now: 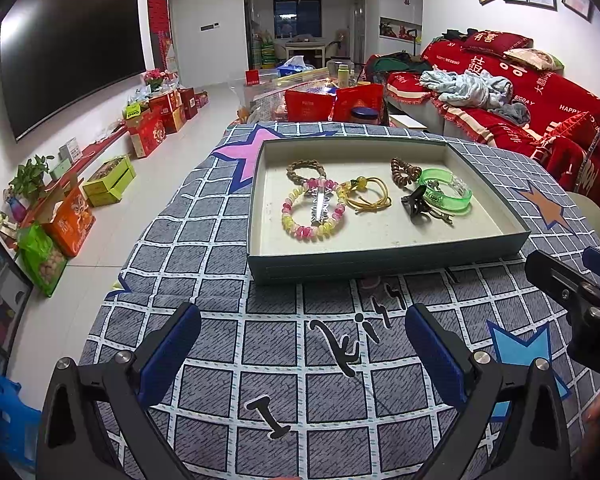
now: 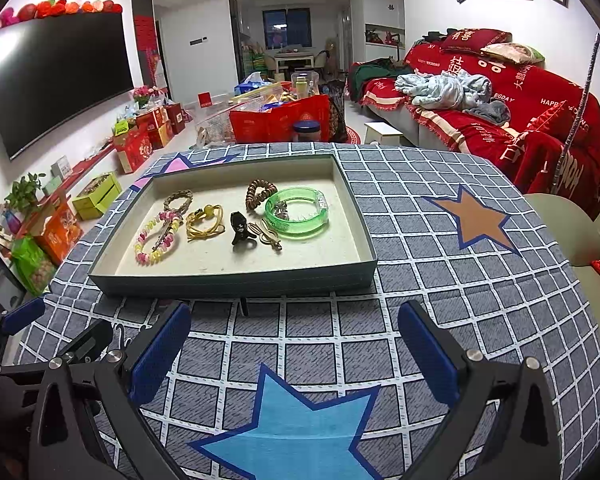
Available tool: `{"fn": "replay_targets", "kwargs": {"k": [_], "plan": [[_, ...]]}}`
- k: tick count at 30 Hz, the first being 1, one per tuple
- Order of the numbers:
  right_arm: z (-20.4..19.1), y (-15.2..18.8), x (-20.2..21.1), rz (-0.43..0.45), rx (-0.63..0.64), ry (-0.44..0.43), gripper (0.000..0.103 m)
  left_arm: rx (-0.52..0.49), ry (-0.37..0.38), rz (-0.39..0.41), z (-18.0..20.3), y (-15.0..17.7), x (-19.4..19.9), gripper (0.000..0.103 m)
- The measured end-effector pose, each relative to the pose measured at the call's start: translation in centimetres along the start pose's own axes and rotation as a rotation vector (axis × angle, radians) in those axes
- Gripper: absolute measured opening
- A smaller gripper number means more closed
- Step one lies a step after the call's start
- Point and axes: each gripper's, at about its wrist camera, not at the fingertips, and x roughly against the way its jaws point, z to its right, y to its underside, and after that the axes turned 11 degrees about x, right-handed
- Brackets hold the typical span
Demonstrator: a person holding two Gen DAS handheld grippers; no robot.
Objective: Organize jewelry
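With both the left gripper [image 1: 302,354] and right gripper [image 2: 294,354] jaws wide and empty, reaching into the tray [image 2: 236,278] risks snagging the beaded bracelet [image 2: 156,238] overlapped by the hair clip [image 2: 165,231].

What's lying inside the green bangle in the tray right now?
Inside the green bangle sits a small silvery metal piece, possibly a clip or charm. Its far side is blurred through the translucent rim, so its exact type cannot be told.

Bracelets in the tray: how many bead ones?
2. Brown bead bracelet at the tray's far left; pink-and-yellow bead bracelet just nearer, with a clip lying across it. None seems hidden.
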Motion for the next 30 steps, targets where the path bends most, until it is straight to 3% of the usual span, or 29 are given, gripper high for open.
{"fn": "replay_targets", "kwargs": {"k": [30], "plan": [[-0.79, -0.37, 0.02, -0.005, 0.003, -0.006, 0.103, 0.013, 0.001, 0.001, -0.34, -0.06, 0.28, 0.103]]}}
